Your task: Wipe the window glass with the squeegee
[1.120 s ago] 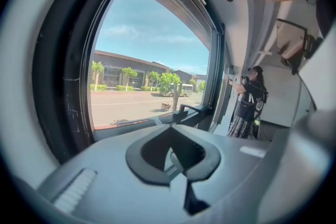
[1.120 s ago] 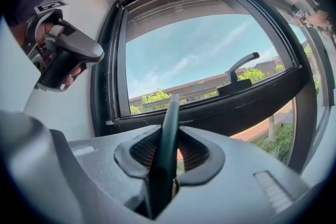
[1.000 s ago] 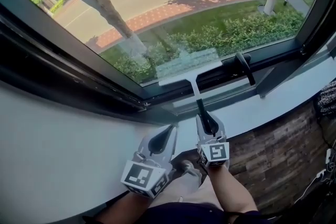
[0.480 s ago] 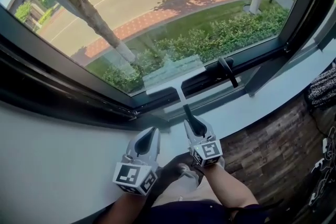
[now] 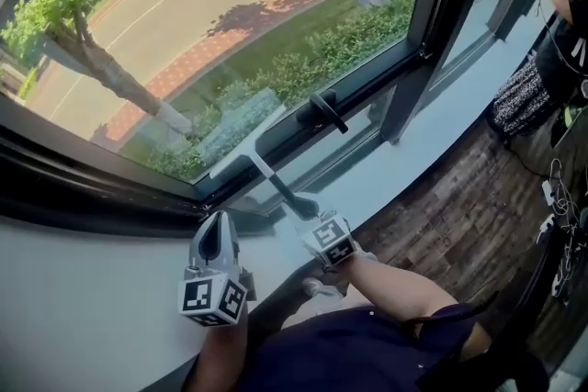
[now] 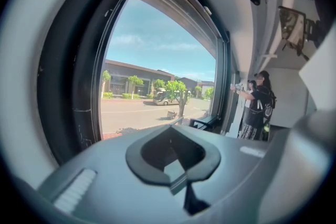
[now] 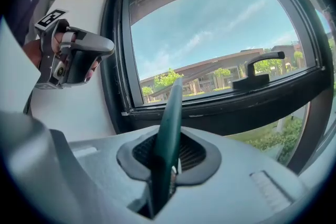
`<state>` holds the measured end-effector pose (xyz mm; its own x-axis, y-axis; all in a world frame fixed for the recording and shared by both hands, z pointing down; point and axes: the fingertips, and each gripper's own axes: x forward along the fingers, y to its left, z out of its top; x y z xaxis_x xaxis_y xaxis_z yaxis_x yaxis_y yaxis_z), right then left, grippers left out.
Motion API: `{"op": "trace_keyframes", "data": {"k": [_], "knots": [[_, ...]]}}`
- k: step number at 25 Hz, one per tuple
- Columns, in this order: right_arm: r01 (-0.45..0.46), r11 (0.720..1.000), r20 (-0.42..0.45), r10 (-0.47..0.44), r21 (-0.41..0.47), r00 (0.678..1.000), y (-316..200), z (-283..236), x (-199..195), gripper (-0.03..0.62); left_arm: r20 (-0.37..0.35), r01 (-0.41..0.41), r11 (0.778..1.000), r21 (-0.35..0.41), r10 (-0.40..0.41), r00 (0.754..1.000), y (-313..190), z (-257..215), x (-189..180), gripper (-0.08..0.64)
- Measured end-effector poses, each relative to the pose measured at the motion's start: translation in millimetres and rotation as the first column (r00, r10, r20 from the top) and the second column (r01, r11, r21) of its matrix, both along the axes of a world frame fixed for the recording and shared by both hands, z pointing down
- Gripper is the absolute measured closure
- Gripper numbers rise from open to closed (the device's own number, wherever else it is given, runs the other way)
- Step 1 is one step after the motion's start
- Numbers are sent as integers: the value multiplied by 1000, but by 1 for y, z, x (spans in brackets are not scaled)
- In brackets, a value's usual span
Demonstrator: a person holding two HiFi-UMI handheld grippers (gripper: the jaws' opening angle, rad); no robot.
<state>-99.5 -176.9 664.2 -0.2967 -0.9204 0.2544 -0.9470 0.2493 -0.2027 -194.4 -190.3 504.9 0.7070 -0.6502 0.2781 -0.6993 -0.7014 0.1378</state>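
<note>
Squeegee (image 5: 260, 162) handle clamped in right gripper (image 5: 308, 214), blade ahead, low on window glass (image 5: 230, 23). Left gripper (image 5: 214, 232) closed, empty. Probably mid-wipe; next stroke needs blade flat.

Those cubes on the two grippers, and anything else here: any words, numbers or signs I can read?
No readable text anywhere.
Cube of the left gripper: black-and-white square patterns, no letters.
Cube of the right gripper: the same.
Squeegee: no print visible.
Bus across the road: too small to read.

A black window handle (image 5: 328, 112) sits just beyond the right gripper (image 5: 308, 214); wooden floor (image 5: 441, 197) lies to its right.
</note>
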Motion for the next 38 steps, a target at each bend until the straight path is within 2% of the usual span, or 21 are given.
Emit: {"op": "trace_keyframes", "data": {"k": [5,9,19,26,30,35,38], "knots": [[36,997,-6,-35,67,999,14,-21,9,537,-26,-31,999,33,31,999,0,-6,20,555],[42,994,10,-44,102,999,24,-44,25,537,-34,-38,998,51,40,999,6,-18,22,555],[36,975,-51,-26,217,998,34,-92,99,537,-30,26,996,91,-23,999,1,-5,13,555],[-36,970,-48,49,238,998,37,-104,144,537,1,29,996,89,-29,1000,-3,16,17,555],[-57,970,-39,68,234,997,42,-95,160,537,-8,35,994,107,-35,999,-10,16,26,555],[-55,968,-49,69,244,996,41,-97,170,537,-23,120,988,92,-119,993,-29,27,10,555],[-74,967,-24,83,245,996,39,-96,186,537,-20,142,987,77,-141,990,-34,33,13,555]]}}
